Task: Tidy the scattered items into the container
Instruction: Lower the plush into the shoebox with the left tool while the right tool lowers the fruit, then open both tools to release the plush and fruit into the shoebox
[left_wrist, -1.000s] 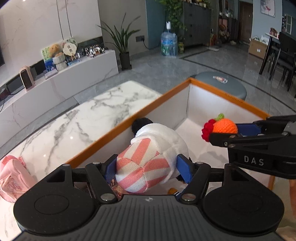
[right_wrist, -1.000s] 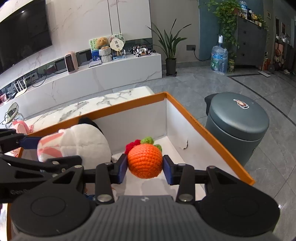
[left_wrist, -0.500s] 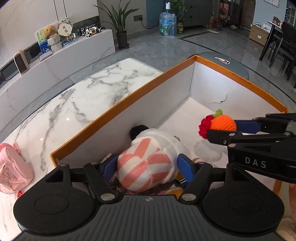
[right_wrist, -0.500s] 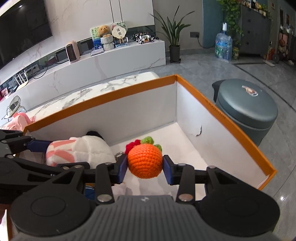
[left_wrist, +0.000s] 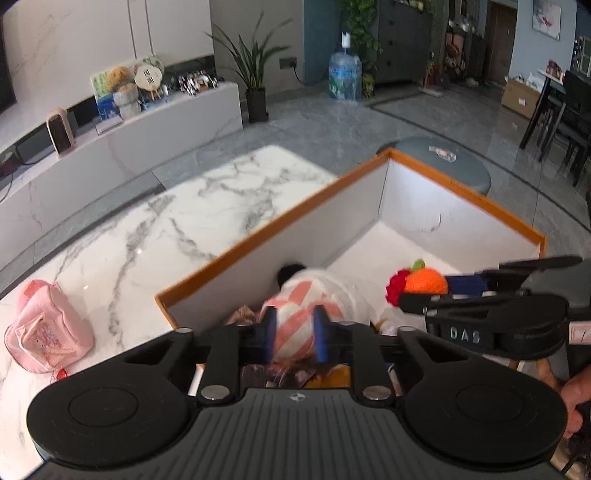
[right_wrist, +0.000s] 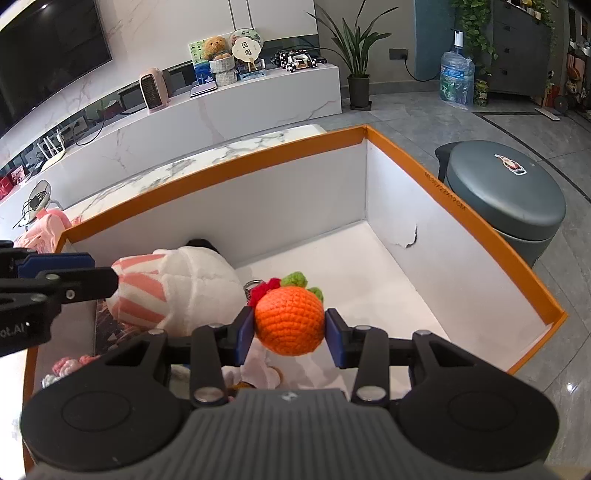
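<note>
Left tongs (left_wrist: 294, 334) closing empty above the plush (right_wrist: 177, 291); right tongs (right_wrist: 290, 334) gripping the crochet orange (right_wrist: 290, 319) could drop it past the box (right_wrist: 461, 218) rim.

Orange crocheted ball (right_wrist: 290, 320): green leaves, red tuft. Soft plush toy (right_wrist: 173, 291): white body, pink-and-white striped end. Open cardboard box (right_wrist: 436, 192): orange rim, white inside walls and floor. Marble tabletop (left_wrist: 155, 236): white, grey veining. Pink fabric pouch (left_wrist: 44, 332) at 9 o'clock. Round stool (right_wrist: 517, 192) at 2 o'clock: grey-green.
</note>
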